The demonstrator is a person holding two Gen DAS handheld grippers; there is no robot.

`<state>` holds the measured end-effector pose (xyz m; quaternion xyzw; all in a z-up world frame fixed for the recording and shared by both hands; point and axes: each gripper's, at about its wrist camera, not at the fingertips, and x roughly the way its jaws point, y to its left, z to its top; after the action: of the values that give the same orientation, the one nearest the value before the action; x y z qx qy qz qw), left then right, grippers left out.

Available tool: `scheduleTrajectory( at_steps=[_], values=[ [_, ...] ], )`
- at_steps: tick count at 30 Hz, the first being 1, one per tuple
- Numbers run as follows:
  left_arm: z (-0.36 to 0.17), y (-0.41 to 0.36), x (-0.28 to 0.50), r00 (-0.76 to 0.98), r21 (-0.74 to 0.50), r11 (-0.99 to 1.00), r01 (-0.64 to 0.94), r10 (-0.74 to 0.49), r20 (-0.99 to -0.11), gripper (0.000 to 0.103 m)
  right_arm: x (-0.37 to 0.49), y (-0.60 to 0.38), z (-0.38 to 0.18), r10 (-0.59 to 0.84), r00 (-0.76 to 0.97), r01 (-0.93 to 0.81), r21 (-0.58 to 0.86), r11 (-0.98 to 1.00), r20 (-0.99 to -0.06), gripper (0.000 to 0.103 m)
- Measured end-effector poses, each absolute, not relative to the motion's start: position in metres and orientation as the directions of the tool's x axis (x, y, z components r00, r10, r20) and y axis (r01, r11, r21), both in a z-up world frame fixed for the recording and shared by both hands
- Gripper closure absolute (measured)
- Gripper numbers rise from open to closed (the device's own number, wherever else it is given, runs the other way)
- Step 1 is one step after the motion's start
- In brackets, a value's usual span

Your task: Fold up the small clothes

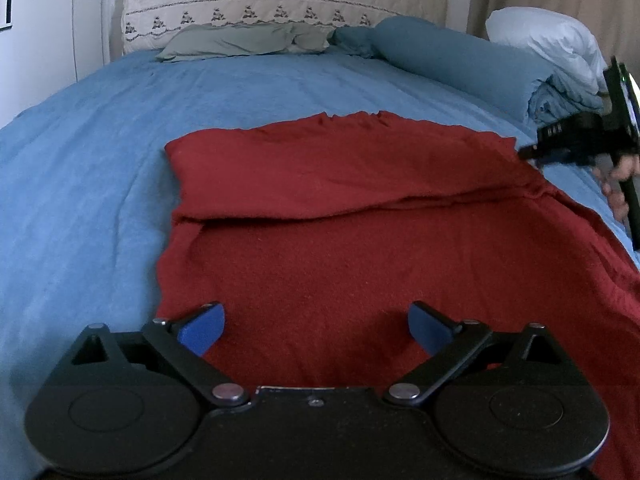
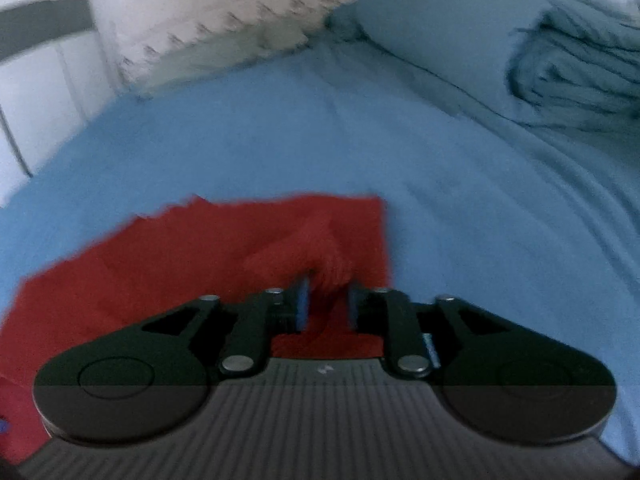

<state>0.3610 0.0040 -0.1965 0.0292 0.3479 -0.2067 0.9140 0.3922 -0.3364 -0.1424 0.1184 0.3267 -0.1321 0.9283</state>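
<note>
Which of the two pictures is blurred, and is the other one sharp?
Right wrist view: smeared by motion blur; the red cloth edge and the headboard pattern are streaked, the right claw soft. Left wrist view: sharp on the cloth weave and the left claw; only the right claw at the edge is blurred.

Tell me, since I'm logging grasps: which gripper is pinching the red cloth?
The right gripper: red cloth bunches between its near-closed fingers; the left gripper is open wide.
</note>
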Motion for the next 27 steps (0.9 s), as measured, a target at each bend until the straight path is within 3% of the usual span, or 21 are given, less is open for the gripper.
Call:
scheduleTrajectory(
  at_steps=[3,8,13,17,20,22,27],
  values=[
    [-0.196,0.007,0.361,0.671,-0.102,0.913,0.396,-0.364,-0.646,0.003,0.382,-0.335,-0.145,-0.247,0.734,0.385,0.088,0.919,-0.632,0.037],
    [-0.196,0.005,0.36,0.676,-0.08,0.914,0.398,-0.351,-0.648,0.003,0.366,-0.306,-0.138,-0.183,0.819,0.249,0.049,0.967,-0.544,0.037],
    [-0.195,0.0,0.358,0.68,-0.064,0.922,0.382,-0.328,-0.655,0.002,0.398,-0.299,-0.163,-0.063,0.749,0.185,0.116,0.976,-0.66,0.038],
    [-0.178,-0.004,0.355,0.686,-0.06,0.95,0.308,-0.265,-0.678,0.002,0.394,-0.302,-0.158,-0.045,0.766,0.204,0.176,0.963,-0.642,0.037],
    [-0.146,0.0,0.339,0.722,-0.061,0.964,0.258,-0.235,-0.65,0.002,0.36,-0.3,-0.128,0.008,0.815,0.141,0.211,0.967,-0.579,0.036],
    [-0.121,0.004,0.324,0.736,-0.075,0.966,0.246,-0.236,-0.634,0.001,0.334,-0.3,-0.105,0.034,0.847,0.099,0.219,0.971,-0.531,0.032],
    [-0.081,0.016,0.281,0.748,-0.09,0.975,0.205,-0.215,-0.628,0.0,0.251,-0.306,-0.051,0.065,0.893,0.015,0.175,0.985,-0.445,0.0]
  ],
)
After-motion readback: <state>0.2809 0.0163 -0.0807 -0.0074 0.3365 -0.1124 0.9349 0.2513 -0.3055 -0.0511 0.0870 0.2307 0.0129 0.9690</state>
